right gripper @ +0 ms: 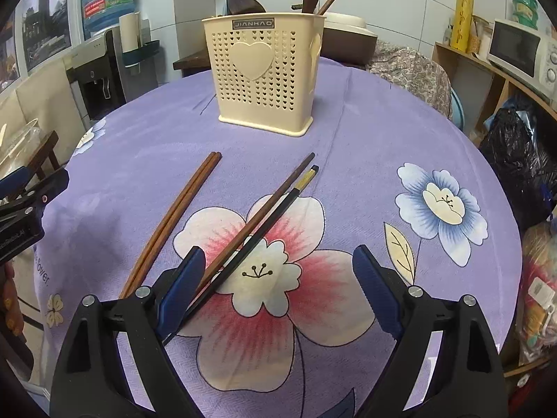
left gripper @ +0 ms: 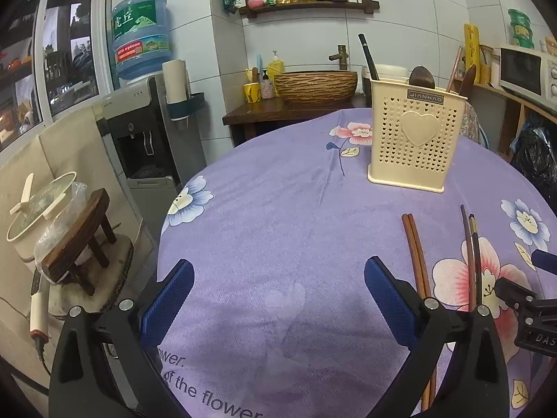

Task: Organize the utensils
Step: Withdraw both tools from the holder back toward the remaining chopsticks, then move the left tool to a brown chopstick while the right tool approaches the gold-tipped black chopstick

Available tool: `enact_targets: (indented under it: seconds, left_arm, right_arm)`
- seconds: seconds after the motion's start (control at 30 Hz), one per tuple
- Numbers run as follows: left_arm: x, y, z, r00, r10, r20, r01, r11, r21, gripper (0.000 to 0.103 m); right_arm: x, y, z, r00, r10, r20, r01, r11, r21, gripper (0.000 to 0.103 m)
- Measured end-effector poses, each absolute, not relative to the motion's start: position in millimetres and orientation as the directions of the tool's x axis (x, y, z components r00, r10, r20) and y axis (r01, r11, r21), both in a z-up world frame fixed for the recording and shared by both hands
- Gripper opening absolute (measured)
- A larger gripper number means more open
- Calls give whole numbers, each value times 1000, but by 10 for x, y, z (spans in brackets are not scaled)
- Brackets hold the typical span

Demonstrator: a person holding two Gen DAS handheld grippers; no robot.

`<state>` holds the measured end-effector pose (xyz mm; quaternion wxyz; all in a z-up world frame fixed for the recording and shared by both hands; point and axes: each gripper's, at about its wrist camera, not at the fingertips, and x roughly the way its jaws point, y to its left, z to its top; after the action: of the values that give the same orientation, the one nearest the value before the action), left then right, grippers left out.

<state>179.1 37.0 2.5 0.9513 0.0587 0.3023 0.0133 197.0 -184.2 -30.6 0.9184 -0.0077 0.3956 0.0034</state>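
Both the left gripper [left gripper: 278, 299] and right gripper [right gripper: 275, 278] are held wide open, empty, over a purple floral-clothed tabletop [right gripper: 348, 146]. Two chopstick pairs [right gripper: 264, 209] lie just ahead of the right gripper; beyond stands a cream utensil holder [right gripper: 264, 69], then tiled walls [left gripper: 393, 28].
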Motion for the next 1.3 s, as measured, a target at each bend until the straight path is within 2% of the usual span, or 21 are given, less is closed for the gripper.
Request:
enact_targets:
  seconds: [0.2,0.4,0.57,0.7,0.87,1.07,1.2,1.3]
  left_arm:
    - [1828,362,-26,806,57,-589,13,993,114,97]
    - [1811,330,-19,807,53,-588,24,992,122,97]
    - [1816,276,-47,801,38,-598,41,992,118,97]
    - [1789,191,-82,797,28,-604,66,989,132,97]
    - [1775,97,-99,793,7,-609,91,987,130,97]
    - [1714,-20,-62,805,-6,-593,119,981,151,97]
    - [1723,20,-70,800,-5,-601,110,984,138,97]
    - [1737,50,-81,797,1,-604,104,985,138,97]
  right_arm:
    - [2022,-1753,-362,663,6,-748,-21,1000,-11,86]
    - [2090,-1631,-448,639,-61,-767,-20,995,-95,86]
    - [2070,-1722,-465,628,-70,-775,-12,995,-100,86]
    - [2035,-1928,-459,601,-154,-784,38,986,-165,86]
    - [2003,-2100,-391,623,-10,-782,46,999,24,86]
    - [2145,-2056,-408,635,13,-773,72,994,76,85]
    - [2293,-1993,-453,616,-7,-788,109,991,76,74]
    - [2360,-1926,-512,591,-26,-807,112,992,50,73]
